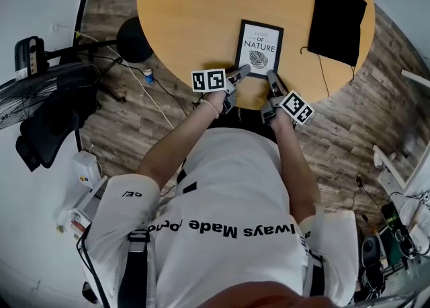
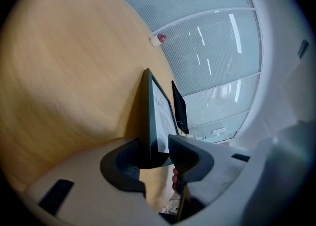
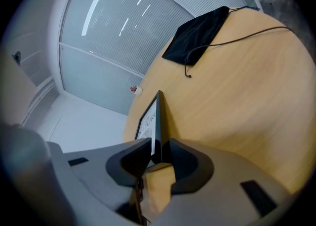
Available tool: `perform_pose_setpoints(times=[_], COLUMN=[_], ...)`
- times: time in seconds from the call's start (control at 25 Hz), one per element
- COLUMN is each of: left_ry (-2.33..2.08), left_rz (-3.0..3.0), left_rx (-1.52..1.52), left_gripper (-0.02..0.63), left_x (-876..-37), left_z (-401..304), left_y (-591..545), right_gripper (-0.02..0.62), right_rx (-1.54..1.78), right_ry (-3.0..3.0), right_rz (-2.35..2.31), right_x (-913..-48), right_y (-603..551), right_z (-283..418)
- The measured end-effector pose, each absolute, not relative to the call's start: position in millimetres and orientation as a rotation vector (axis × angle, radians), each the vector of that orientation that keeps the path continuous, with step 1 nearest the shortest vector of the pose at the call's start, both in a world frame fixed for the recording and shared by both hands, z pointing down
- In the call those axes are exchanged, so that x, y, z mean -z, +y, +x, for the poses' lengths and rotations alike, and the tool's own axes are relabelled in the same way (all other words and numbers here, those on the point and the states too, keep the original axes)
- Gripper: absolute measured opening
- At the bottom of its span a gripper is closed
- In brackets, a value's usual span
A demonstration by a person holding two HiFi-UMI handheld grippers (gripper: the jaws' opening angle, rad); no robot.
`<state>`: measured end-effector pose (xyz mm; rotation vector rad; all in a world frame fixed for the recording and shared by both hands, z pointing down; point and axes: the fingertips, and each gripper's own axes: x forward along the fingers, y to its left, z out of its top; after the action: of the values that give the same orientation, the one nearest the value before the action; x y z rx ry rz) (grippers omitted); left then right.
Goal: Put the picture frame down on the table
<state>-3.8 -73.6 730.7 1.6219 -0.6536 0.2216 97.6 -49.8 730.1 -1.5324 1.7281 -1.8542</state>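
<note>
The left tool (image 1: 242, 70) is held slack around the picture frame (image 1: 259, 49) at centre; the right tool (image 1: 273, 78), clamped on it, should be opened without dragging.

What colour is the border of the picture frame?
Black. The picture frame shows it best in the head view.

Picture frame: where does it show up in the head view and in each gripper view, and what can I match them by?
Head view: picture frame upper centre, print visible, by the near edge of the table.
Left gripper view: picture frame edge-on, lower centre.
Right gripper view: picture frame edge-on, lower centre.
Shared landmark: black pouch on the table, beyond the frame in both gripper views.
</note>
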Motion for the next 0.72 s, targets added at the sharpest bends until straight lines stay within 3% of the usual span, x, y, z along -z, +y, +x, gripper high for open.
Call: perform_pose_setpoints(times=[0.72], left_ry=[-0.726], left_rz=[1.704], left_rx=[-0.389], left_gripper=[0.173], left_x=[-736.8], left_z=[-8.2], left_y=[-70.9], right_gripper=[0.127], right_rx=[1.829], right_ry=[1.952], right_rz=[-1.683], right_x=[-736.1], right_y=[-46.6], right_z=[94.2])
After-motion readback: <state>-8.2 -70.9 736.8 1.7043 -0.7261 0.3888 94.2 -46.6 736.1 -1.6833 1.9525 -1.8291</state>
